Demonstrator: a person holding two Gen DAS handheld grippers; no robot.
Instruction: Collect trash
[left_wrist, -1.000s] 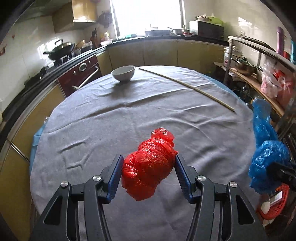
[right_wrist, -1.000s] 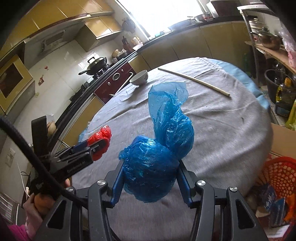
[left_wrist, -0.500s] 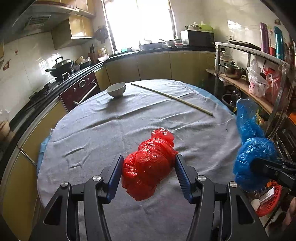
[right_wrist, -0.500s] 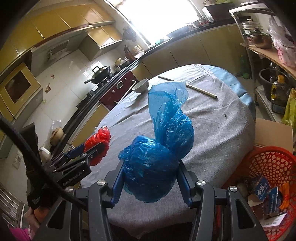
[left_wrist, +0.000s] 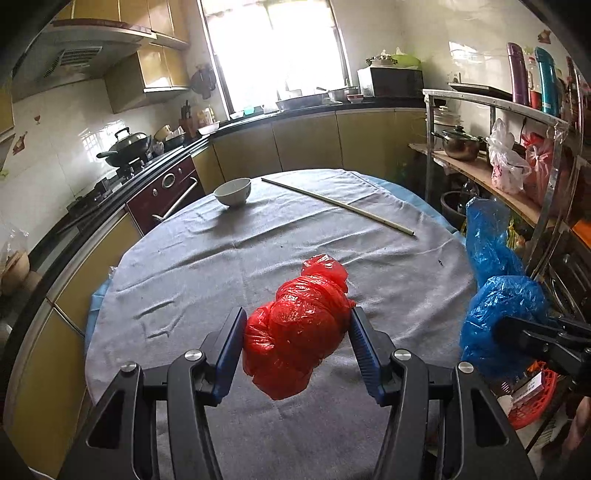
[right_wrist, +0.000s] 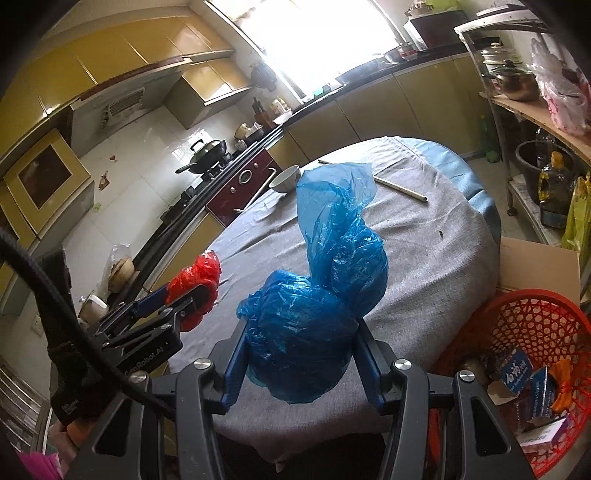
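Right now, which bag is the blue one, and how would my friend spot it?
Find the round table with the grey cloth. At its near edge, beside the red basket, the right gripper clamps the blue bag. It is crinkly blue plastic with a loose tail standing up, unlike the smaller, knotted red bag in the left gripper.

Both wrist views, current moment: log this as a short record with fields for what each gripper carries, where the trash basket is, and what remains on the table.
left gripper: shut on the red bag, held clear above the tablecloth
right gripper: shut on the blue bag, its loose top standing up
trash basket: red mesh, low beside the table on the right, already holding cartons and scraps
table: round, grey cloth
left on table: white bowl and a long thin stick at the far side
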